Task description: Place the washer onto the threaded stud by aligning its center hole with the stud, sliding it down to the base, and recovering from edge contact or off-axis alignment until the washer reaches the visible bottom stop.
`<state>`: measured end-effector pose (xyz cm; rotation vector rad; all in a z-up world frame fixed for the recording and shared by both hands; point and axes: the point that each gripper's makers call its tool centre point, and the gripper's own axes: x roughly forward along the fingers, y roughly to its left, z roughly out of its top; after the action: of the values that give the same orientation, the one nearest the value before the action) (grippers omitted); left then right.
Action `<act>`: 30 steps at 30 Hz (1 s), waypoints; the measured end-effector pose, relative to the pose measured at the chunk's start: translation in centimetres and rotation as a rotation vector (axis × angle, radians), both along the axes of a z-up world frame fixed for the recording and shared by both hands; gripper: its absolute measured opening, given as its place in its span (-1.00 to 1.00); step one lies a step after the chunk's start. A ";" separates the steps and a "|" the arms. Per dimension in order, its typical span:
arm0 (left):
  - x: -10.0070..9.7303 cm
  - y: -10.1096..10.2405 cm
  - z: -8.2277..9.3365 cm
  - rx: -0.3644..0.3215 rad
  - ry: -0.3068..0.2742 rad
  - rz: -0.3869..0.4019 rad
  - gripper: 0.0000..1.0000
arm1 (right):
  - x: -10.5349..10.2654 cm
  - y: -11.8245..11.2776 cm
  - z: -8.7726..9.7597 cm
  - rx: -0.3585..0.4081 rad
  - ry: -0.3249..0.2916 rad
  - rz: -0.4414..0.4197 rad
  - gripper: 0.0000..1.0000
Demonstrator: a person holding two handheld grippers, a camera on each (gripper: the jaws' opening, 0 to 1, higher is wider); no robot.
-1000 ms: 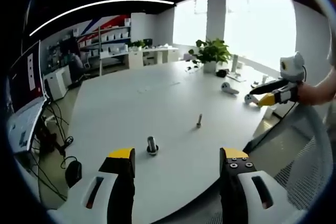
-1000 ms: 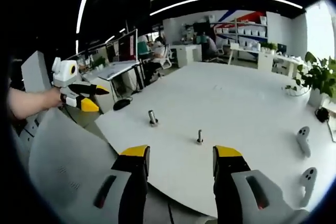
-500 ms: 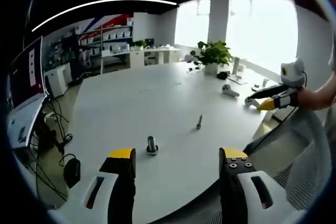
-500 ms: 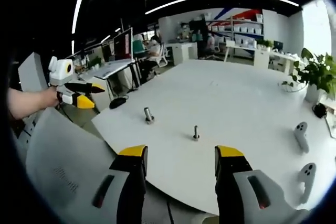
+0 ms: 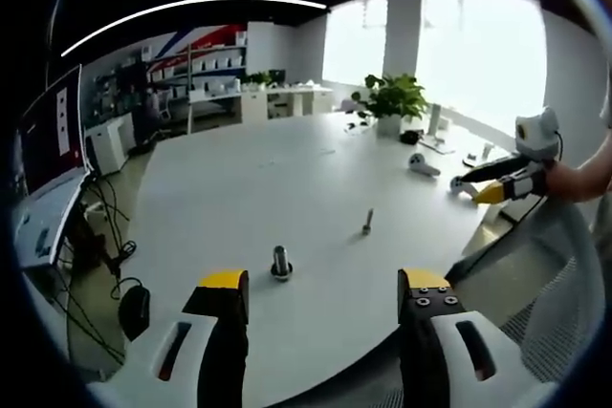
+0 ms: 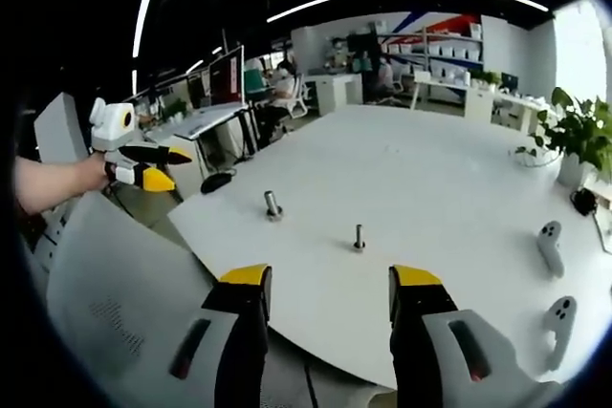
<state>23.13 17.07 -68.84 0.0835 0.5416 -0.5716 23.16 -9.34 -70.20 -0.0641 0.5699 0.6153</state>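
Across a wide white bench (image 5: 239, 179) in an open office, both hand-held grippers hover off the near edge, well apart from the work. A mesh-backed chair (image 6: 115, 284) stands between the person and the bench. Beyond the far edge, one potted plant (image 5: 390, 100) stands against bright windows; shelving and desks line the back wall.

The left gripper (image 5: 323, 295) has its yellow-tipped fingers (image 5: 222, 284) spread apart, with nothing between them; in the right gripper view it appears at far left (image 6: 161, 167), held in a hand (image 6: 91, 177). The right gripper (image 6: 325, 289) likewise has its fingers set wide and empty; in the left gripper view it shows at far right (image 5: 483, 185).

Two white controllers (image 6: 551, 247) lie near the bench's right edge in the right gripper view. Two small metal pieces stand upright on the bare surface, apart from each other: a stubby cylinder on a round base (image 5: 280, 263) and a slimmer threaded stud (image 5: 367, 222). The washer is too small to make out; whether the cylinder's base is it cannot be told.
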 end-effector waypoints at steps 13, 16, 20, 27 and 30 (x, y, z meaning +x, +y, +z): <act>0.1 0.4 0.1 0.001 -0.007 0.017 0.22 | -0.2 0.1 -0.3 -0.003 0.011 0.005 0.01; 0.1 0.4 0.2 0.000 -0.006 0.016 0.22 | -0.2 0.1 -0.3 -0.006 0.014 0.007 0.01; 0.0 0.1 0.0 0.004 -0.004 0.006 0.22 | -0.2 -0.2 -0.4 -0.005 0.017 -0.003 0.01; 0.1 0.3 0.2 -0.004 -0.007 0.015 0.22 | -0.1 -0.1 -0.1 0.007 0.011 -0.007 0.01; 0.2 0.3 0.3 -0.002 -0.013 0.021 0.22 | -0.1 -0.1 -0.2 0.005 0.011 -0.004 0.01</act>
<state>23.30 17.42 -68.53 0.0797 0.5286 -0.5509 23.09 -9.49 -70.42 -0.0545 0.5788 0.6137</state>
